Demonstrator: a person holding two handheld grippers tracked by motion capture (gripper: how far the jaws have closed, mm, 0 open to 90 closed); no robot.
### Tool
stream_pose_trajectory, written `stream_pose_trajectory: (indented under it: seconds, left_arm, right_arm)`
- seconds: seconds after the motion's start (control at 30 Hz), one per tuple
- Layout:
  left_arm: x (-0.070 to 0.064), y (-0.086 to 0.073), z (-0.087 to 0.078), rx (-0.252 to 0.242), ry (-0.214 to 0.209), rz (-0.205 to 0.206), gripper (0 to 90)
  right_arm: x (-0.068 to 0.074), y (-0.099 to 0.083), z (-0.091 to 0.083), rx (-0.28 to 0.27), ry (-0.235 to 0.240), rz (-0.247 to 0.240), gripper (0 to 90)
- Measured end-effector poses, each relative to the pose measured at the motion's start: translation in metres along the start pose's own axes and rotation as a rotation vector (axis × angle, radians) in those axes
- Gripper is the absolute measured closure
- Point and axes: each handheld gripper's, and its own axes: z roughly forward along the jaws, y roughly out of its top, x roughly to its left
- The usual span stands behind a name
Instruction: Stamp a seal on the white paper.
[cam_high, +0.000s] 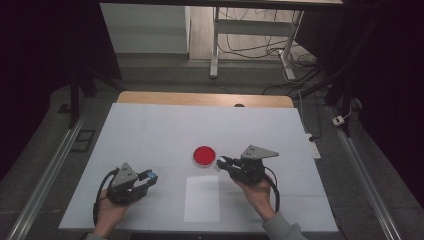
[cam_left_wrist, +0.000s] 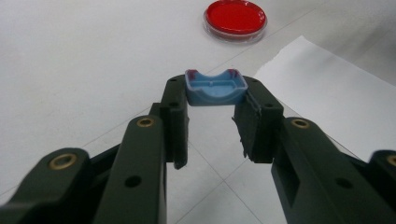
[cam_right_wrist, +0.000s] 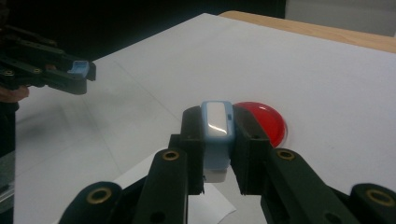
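Between the tips of the left gripper (cam_left_wrist: 216, 105), a small blue cap (cam_left_wrist: 215, 87) sits clamped above the white table (cam_high: 150, 135). Opposite, the right gripper (cam_right_wrist: 217, 144) pinches a blue-and-white case (cam_right_wrist: 217, 135) beside a red dish (cam_high: 204, 156), near a paper sheet (cam_high: 202, 199).

High view above the table's near edge, both tool views low, close, sharing the red dish (cam_high: 204, 156).
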Motion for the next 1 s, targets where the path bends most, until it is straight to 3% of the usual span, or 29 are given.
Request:
stream_pose_trajectory:
  seconds: [0.53,1.0]
  left_arm:
    - [0.0,0.0,0.0,0.0,0.0,-0.001,65.1]
    - [0.0,0.0,0.0,0.0,0.001,0.0,65.0]
  right_arm:
    - [0.012,-0.003,0.001,0.015,0.014,-0.066,75.4]
    - [0.021,-0.005,0.003,0.031,0.054,-0.083,75.4]
